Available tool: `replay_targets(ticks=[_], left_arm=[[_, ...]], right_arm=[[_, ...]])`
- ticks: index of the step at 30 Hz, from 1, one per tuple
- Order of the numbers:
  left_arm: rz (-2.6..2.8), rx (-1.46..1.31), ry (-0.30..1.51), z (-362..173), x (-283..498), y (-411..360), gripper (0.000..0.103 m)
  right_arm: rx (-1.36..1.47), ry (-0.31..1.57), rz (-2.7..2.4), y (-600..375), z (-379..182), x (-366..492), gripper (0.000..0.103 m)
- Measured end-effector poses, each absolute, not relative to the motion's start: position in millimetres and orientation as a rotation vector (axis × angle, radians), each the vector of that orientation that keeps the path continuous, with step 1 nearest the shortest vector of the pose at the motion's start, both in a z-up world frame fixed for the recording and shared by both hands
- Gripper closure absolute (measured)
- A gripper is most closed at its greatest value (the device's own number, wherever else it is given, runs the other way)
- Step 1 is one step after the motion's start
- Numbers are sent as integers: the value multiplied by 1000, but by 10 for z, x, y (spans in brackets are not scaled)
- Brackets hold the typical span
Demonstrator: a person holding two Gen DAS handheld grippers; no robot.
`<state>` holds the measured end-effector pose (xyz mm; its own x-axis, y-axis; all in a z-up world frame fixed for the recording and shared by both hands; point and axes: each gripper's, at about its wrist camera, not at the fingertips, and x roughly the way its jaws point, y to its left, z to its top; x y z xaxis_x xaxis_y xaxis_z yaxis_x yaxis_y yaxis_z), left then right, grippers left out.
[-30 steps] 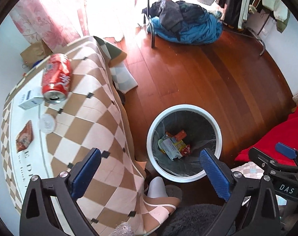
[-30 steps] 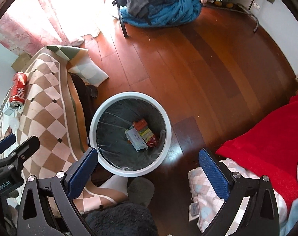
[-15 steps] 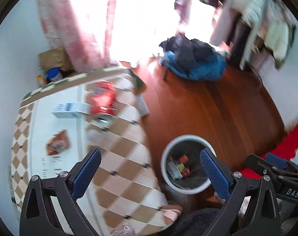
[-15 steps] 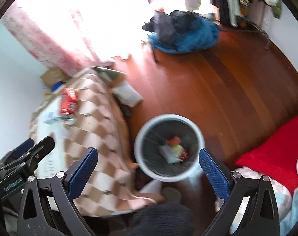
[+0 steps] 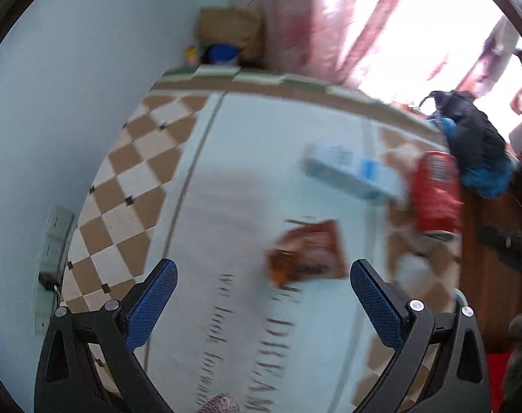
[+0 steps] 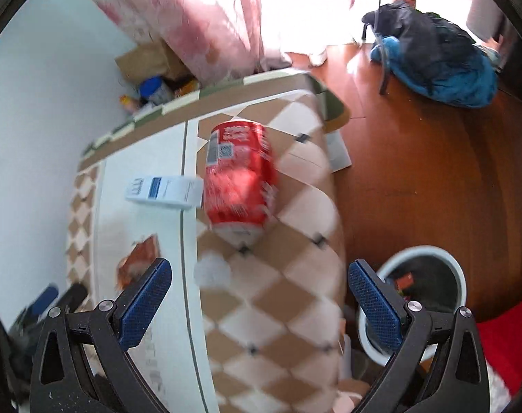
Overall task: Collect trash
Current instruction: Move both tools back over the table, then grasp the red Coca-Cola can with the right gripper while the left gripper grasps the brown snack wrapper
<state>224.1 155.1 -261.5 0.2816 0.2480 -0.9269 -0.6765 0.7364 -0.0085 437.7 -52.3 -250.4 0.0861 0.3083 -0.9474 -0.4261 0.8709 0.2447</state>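
Observation:
A red soda can (image 6: 238, 179) lies on its side on the checkered tablecloth (image 6: 288, 292); it also shows in the left wrist view (image 5: 435, 192). A white and blue box (image 5: 352, 173) lies beside it (image 6: 164, 191). A brown snack wrapper (image 5: 307, 253) lies just ahead of my open, empty left gripper (image 5: 259, 292). A small white lid (image 6: 211, 270) sits near the can. My right gripper (image 6: 259, 290) is open and empty above the table, short of the can. The white trash bin (image 6: 457, 275) holds wrappers on the floor at right.
A blue and black clothes pile (image 6: 440, 55) lies on the wooden floor (image 6: 416, 172). A cardboard box (image 5: 231, 29) and jars stand behind the table by the pink curtain (image 6: 206, 17). A red blanket (image 6: 502, 347) is at lower right. A wall socket (image 5: 52, 241) is at left.
Both grippers have swung left from above the bin to over the table. The can, box and wrapper are now closer and more central. Both grippers stay open and empty.

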Motion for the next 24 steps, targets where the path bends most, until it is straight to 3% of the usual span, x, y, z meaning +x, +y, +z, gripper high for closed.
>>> replay_targets(ticks=[11, 13, 14, 16, 18, 21, 24], left_arm=[[528, -596, 1206, -3148, 2363, 1781, 1], [514, -592, 1226, -3199, 2456, 1750, 1], [510, -589, 1230, -3243, 2502, 1733, 1], [517, -553, 1225, -3276, 2582, 1690, 13], [523, -505, 1224, -3279, 2630, 1638, 67], [535, -432, 1201, -3233, 2662, 1580, 99], [535, -393, 1190, -3210, 2659, 1534, 101]], right_arm=[[-157, 1508, 486, 77, -3198, 4923, 1], [-165, 1510, 489, 62, -3228, 4904, 24], [-167, 1506, 488, 43, -3231, 4894, 23], [-177, 1502, 486, 24, -3228, 4879, 24], [-188, 1492, 486, -20, -3208, 4866, 24], [-193, 1482, 486, -116, -3159, 4833, 24], [-195, 1467, 488, -218, -3098, 4783, 24]])
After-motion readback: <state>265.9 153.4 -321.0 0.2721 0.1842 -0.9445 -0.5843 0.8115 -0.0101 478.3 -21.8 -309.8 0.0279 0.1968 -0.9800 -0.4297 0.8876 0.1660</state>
